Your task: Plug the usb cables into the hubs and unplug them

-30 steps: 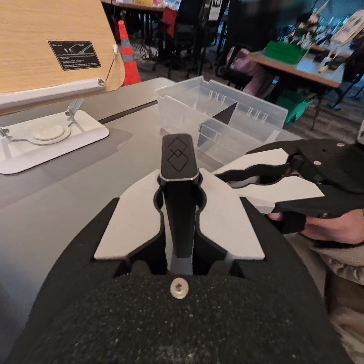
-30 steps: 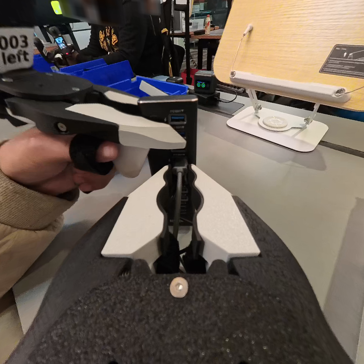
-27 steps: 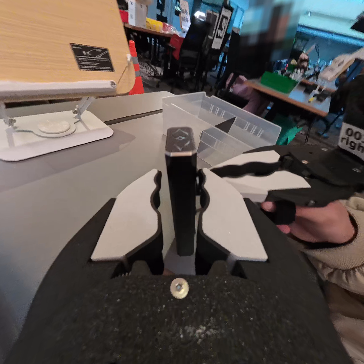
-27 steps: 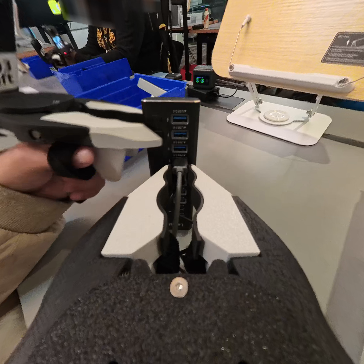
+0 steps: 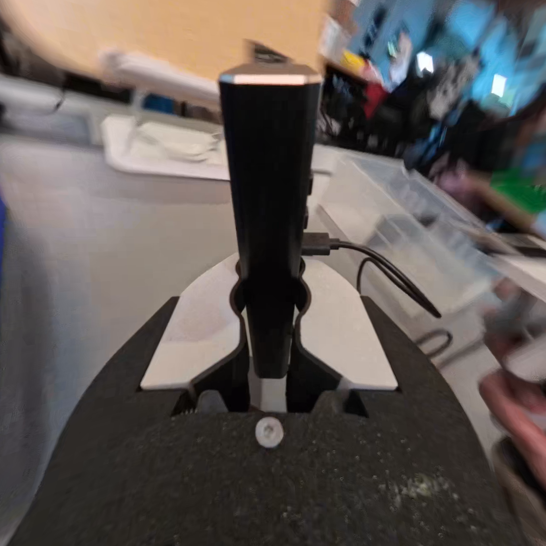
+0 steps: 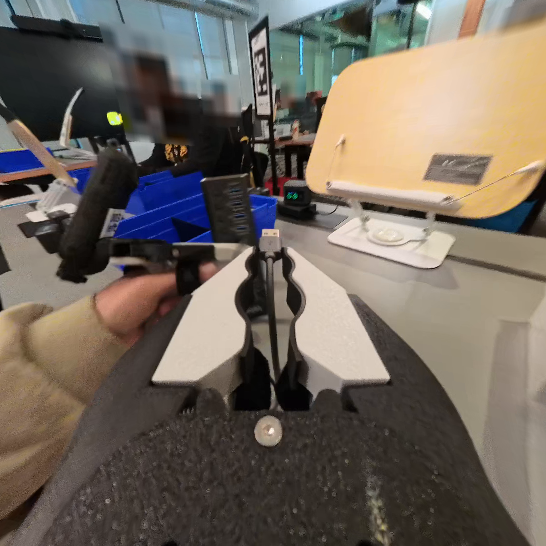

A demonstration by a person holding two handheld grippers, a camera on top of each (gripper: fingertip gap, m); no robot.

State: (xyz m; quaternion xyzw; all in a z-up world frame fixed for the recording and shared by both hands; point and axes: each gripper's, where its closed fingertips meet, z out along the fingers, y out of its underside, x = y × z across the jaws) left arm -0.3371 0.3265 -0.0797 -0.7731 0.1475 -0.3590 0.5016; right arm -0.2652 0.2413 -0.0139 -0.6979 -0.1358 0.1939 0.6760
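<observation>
My left gripper (image 5: 270, 266) is shut on the lower part of a black tower USB hub (image 5: 267, 165) and holds it upright. A black plug (image 5: 316, 243) sits at a port on the hub's right side. Its thin cable (image 5: 393, 274) hangs off to the right with no gripper on it. My right gripper (image 6: 269, 251) is shut on another USB cable's plug (image 6: 269, 240). That plug's silver tip is bare and stands apart from the hub (image 6: 227, 206), to the right of it. A hand (image 6: 141, 295) holds the left gripper there.
A wooden book stand (image 6: 413, 118) on a white base (image 6: 390, 239) stands at the back of the grey table (image 6: 413, 325). Blue bins (image 6: 165, 212) are behind the hub. A clear plastic bin (image 5: 399, 206) is to the right. A small black device (image 6: 295, 195) stands near the stand.
The plug in my right gripper has come out of the hub, its metal tip now bare. The hub has moved away to the left. The left wrist view has swung and is blurred.
</observation>
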